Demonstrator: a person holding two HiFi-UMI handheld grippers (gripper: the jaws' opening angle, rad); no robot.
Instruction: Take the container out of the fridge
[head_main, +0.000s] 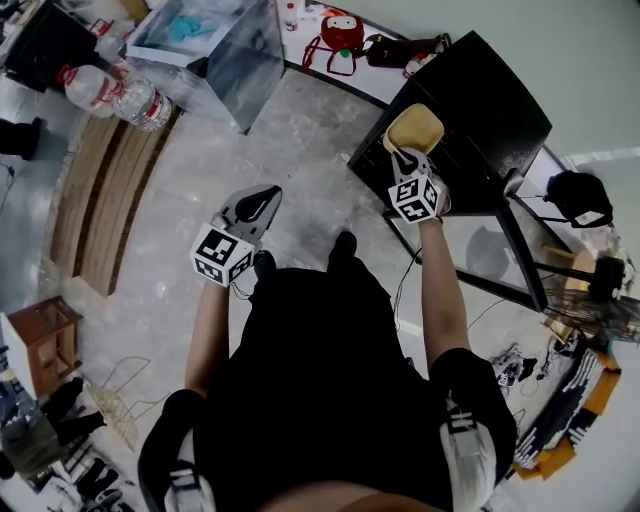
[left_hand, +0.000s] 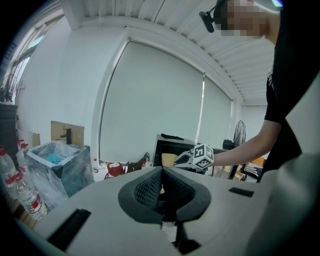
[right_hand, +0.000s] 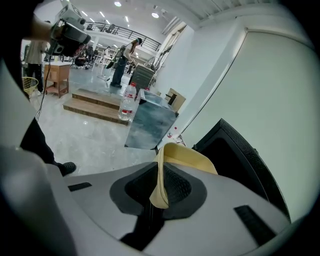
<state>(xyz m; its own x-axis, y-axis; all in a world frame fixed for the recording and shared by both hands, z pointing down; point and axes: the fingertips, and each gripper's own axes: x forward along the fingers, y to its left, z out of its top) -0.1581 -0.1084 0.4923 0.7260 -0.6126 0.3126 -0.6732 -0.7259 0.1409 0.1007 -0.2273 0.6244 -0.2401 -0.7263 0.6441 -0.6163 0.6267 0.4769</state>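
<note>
Outstretched right arm (head_main: 440, 285) holds gripper (head_main: 408, 160) pinching container (head_main: 416, 127).

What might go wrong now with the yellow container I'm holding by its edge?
The right gripper pinches only the thin rim of the pale yellow plastic container, so it may tilt or slip out. It hangs close to the black fridge, so a swing might knock it.

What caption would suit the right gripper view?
Right gripper shut on a yellow container rim, by the black fridge.
</note>
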